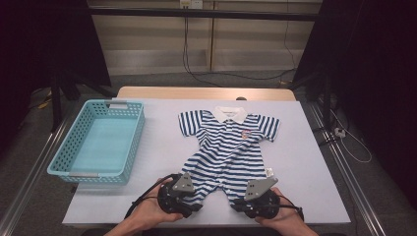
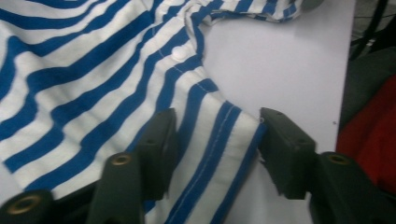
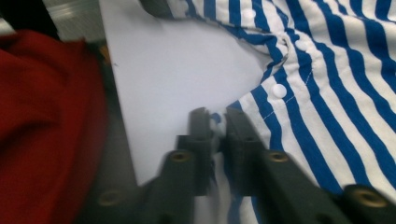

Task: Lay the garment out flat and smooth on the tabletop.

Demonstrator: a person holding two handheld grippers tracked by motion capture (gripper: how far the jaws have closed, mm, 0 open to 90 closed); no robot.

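Lying flat at the table's (image 1: pixel 162 147) middle, the blue-and-white striped cotton baby romper (image 1: pixel 228 147) has its near leg hems toward the person. The right gripper (image 3: pixel 215 128) pinches the right hem, ready to fold or lift — the left gripper (image 2: pixel 217 140) stands half-wide astride the left hem, pads apart, not yet gripping.

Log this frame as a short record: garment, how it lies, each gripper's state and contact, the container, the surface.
garment: blue-and-white striped baby romper with white collar
lay: spread flat, collar at the far side, leg ends toward the person
left gripper: jaws apart, astride one leg hem, pads not pressing on it
right gripper: jaws pinched shut on the edge of the other leg hem
container: light blue basket, left of the romper, apart from it
surface: white table
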